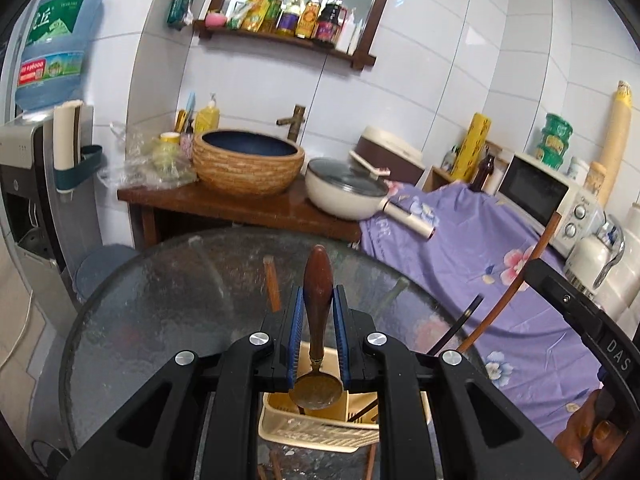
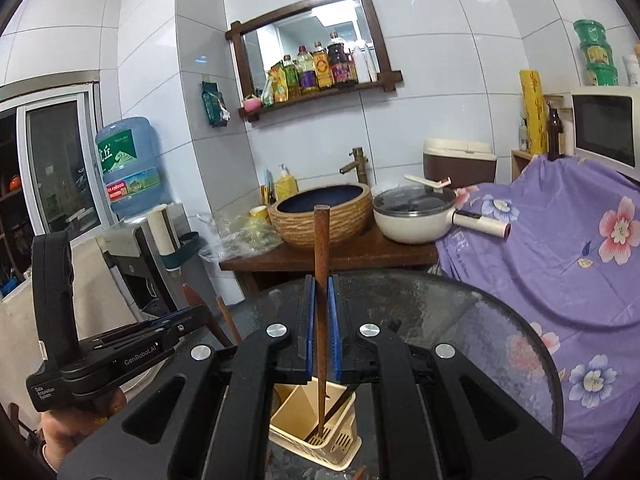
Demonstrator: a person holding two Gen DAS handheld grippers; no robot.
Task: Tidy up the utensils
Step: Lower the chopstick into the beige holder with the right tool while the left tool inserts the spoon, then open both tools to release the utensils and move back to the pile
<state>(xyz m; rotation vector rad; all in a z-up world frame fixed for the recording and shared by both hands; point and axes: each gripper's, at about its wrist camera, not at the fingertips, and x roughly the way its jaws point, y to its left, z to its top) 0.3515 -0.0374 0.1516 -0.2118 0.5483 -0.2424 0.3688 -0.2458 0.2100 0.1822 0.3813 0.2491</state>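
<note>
Your left gripper (image 1: 318, 308) has its jaws clamped on the spoon (image 1: 317, 320) at its smooth wooden handle, your right gripper (image 2: 319, 320) pinches a thin, stiff chopstick (image 2: 321, 280) mid-shaft, both light, slippery, directly above the holder (image 2: 316, 436) below the jaws.

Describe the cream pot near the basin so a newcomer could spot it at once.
Start at the wooden counter under the mirror shelf. Right of the woven basin sits the cream pot with a glass lid. Its long cream handle, pointing over the purple floral cloth, sets it apart.
</note>
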